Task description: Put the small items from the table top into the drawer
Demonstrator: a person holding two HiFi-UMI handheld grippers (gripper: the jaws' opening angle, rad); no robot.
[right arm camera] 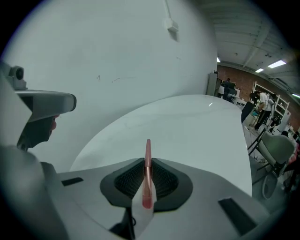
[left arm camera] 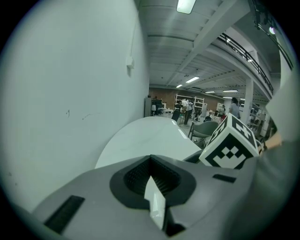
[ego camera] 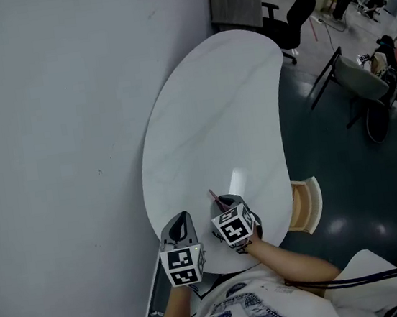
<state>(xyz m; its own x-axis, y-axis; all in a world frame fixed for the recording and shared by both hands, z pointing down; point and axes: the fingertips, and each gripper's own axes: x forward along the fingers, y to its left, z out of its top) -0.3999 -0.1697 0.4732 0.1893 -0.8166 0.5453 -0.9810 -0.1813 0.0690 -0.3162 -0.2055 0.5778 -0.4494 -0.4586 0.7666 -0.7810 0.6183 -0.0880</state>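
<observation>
The right gripper [ego camera: 221, 203] is clamped on a slender pink stick-shaped item [right arm camera: 147, 161] with a tapered end. The item runs lengthwise down the seam between the two dark ribbed pads [right arm camera: 164, 180]. Its thin tip pokes out past the jaw tips and its thicker end sits back in the gap behind the pads. In the head view the item [ego camera: 216, 198] shows as a short pink sliver slanting out of the jaws over the near end of the white, rounded table [ego camera: 215, 116].

The left gripper [ego camera: 180, 224] hangs just beside the right one, at the table's near left edge. In the left gripper view its jaws meet at their tips with nothing between the pads [left arm camera: 138, 176]. The right gripper's black-and-white marker cube [left arm camera: 229, 143] shows close by at that view's right.

A pale wooden drawer [ego camera: 308, 205] stands open at the table's near right edge, apart from both grippers. A plain grey-white wall [ego camera: 51, 137] runs along the table's left edge.
</observation>
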